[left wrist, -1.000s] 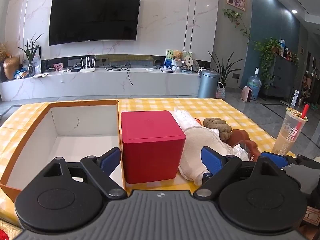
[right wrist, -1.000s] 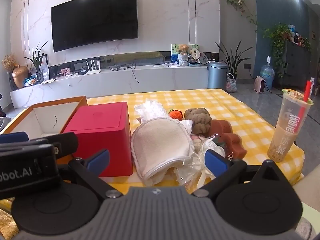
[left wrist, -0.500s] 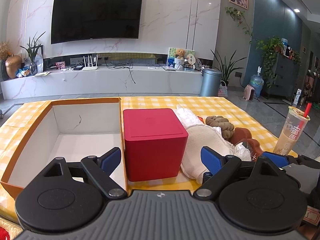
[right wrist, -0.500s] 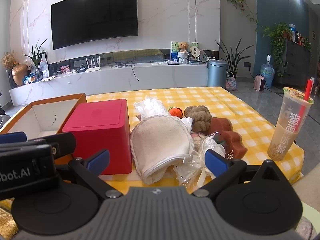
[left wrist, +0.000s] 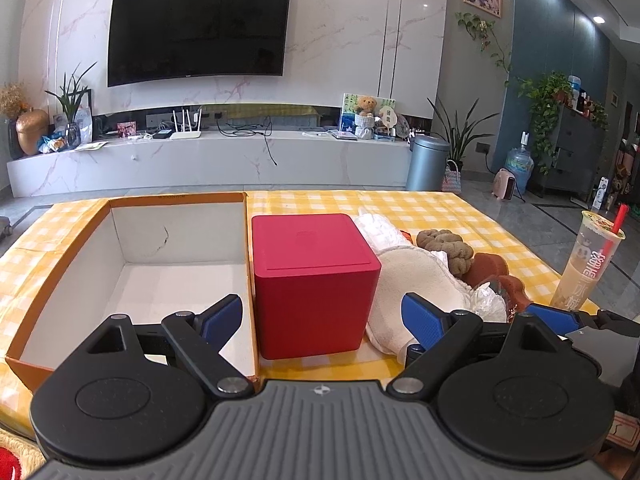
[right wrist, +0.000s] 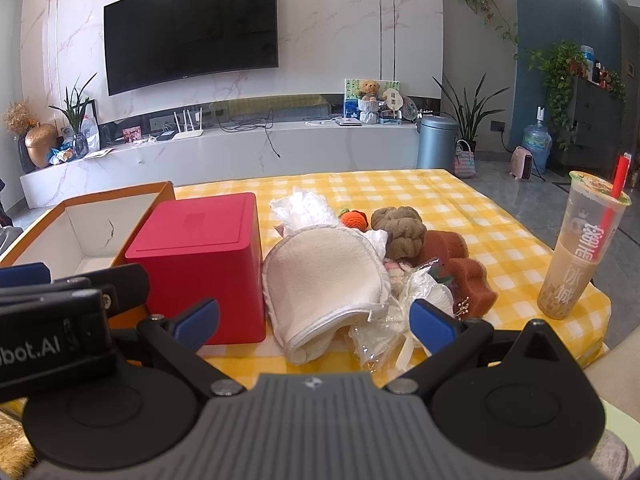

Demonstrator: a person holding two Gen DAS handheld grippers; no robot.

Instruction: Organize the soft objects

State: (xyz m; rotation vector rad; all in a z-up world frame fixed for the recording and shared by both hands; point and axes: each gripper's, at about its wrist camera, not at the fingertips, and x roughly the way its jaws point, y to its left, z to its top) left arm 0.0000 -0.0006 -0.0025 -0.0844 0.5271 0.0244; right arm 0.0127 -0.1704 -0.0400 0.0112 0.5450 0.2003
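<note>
Both tools have risen slightly and drawn back a touch over the last second, so the empty orange-edged cardboard box [left wrist: 132, 268] and the pile of soft things sit lower in each view; nothing on the yellow checked counter [right wrist: 460, 196] has shifted. That suggests the task is only starting, with no item picked yet.

The left tool [left wrist: 322, 318] is spread wide and holds nothing, hovering before the red cube-shaped box with a lid [left wrist: 314, 280], which stands just beside the cardboard box's right wall. The right tool [right wrist: 314, 318] is likewise released and empty, facing the cream folded cloth [right wrist: 326, 276] near the front edge. Behind it lie crinkled white plastic wrap [right wrist: 304, 210], an orange knitted toy [right wrist: 354, 219], a brown knotted plush [right wrist: 400, 228] and rust-brown sponges [right wrist: 464, 272].

A plastic cup of milk tea with a red straw [right wrist: 580, 248] stands at the front right corner and could be knocked over.
</note>
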